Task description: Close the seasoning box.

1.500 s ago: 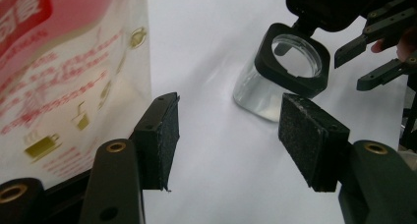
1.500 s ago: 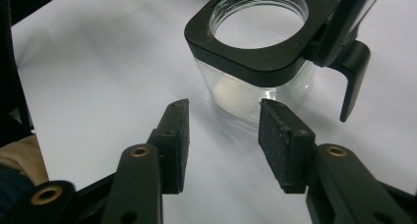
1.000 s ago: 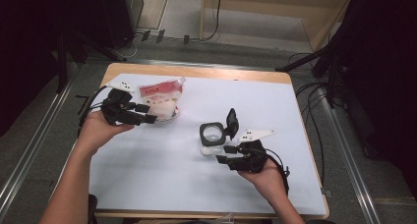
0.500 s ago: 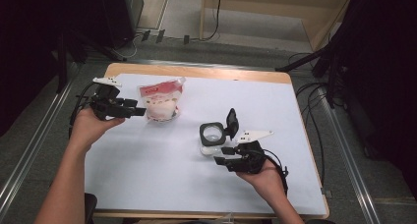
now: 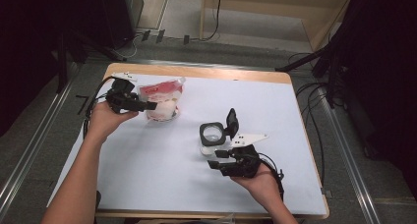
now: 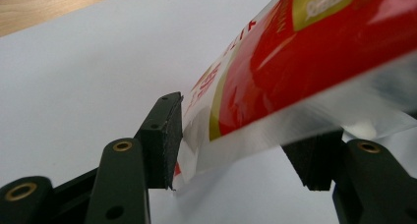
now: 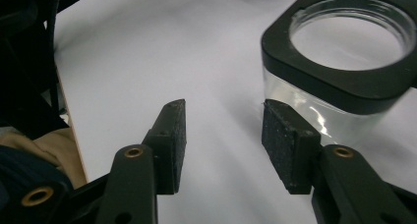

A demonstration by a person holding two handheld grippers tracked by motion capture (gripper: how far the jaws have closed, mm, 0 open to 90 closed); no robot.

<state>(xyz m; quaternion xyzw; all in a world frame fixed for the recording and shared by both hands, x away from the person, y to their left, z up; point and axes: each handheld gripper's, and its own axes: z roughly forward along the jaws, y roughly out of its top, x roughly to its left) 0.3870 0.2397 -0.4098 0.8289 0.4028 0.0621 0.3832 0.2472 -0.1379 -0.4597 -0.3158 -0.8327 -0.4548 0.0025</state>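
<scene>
On the white-covered bench (image 5: 147, 175), far-left area, a red-and-clear plastic bag (image 5: 161, 100) with white contents sits near the back edge. Left tool (image 5: 147, 106) comes in level from the left, tips at the bag's left side. In the left gripper view the bag's lower edge (image 6: 255, 135) runs between the two black pads; the left pad (image 6: 164, 135) touches the clear film, the right pad sits just under the film, and whether it touches is unclear. Jaws have just been closing a little with the bag between them, but they stand apart, not clamped.

Mid-bench, right of centre, a clear jar (image 5: 212, 135) with a black square collar stands upright, its black flip lid (image 5: 231, 121) open and standing up behind it. Right tool (image 5: 219, 157) is held just in front of the jar, pointing toward it. In the right gripper view the jaws are apart with bare bench between them; the jar (image 7: 339, 71) is up and to the right, its glass wall just beside the right pad (image 7: 285, 140), contact unclear. Nothing gripped.

Bag and jar are well apart.
</scene>
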